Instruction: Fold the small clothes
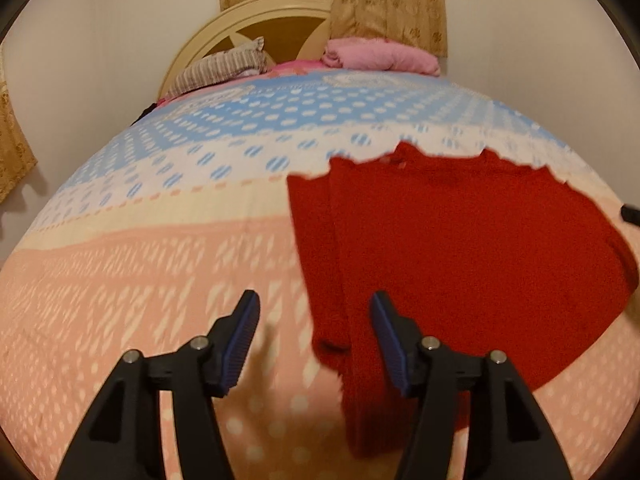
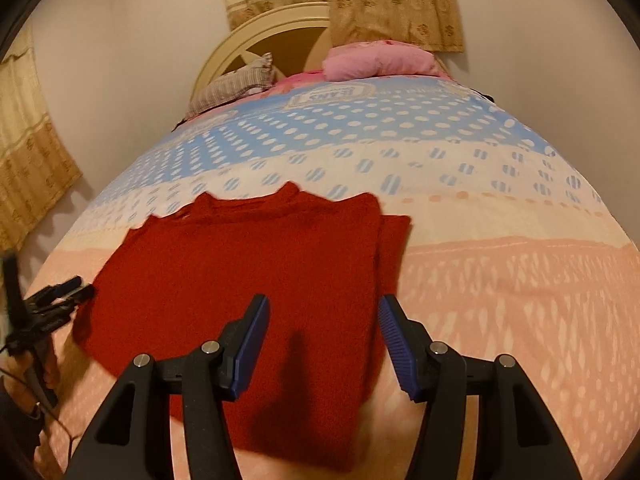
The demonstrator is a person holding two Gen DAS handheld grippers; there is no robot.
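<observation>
Red knit sweater (image 2: pixel 256 280) lies flat on the bed (image 2: pixel 520 300), partly folded, both left gripper (image 1: pixel 314 344) and right gripper (image 2: pixel 324 346) hovering with jaws apart and empty; looks soft, floppy, light, so pinch an edge or corner.

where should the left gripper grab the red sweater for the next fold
Probably the sweater's long folded left edge, which lies between the open left gripper's fingers. Come in low from the left, one finger under the layers. The right gripper hovers open over the sweater's lower right part.
</observation>
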